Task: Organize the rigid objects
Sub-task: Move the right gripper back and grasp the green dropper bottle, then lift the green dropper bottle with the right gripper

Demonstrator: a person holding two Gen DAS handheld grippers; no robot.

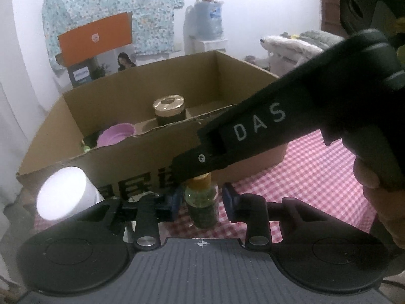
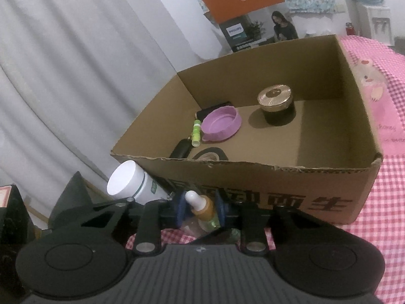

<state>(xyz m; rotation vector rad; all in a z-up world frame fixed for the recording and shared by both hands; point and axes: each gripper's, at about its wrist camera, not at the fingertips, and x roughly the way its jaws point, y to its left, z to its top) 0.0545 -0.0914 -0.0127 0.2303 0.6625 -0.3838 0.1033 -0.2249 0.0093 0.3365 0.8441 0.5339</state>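
A small dropper bottle (image 1: 202, 210) with a white tip, an orange collar and green glass (image 2: 203, 206) stands on the pink checked cloth, right in front of the cardboard box (image 1: 141, 152). In the left wrist view my left gripper (image 1: 201, 202) has its blue pads against the sides of the bottle's body. My right gripper (image 1: 195, 174) reaches in from the upper right and sits over the bottle's cap. In the right wrist view the right gripper (image 2: 200, 210) is shut on the orange collar.
The open box (image 2: 253, 167) holds a dark jar with a gold lid (image 2: 274, 101), a purple lid (image 2: 221, 124), a green tube (image 2: 196, 133), a tape roll and black items. A white cylinder (image 2: 126, 179) lies against the box front, left of the bottle. A white curtain hangs left.
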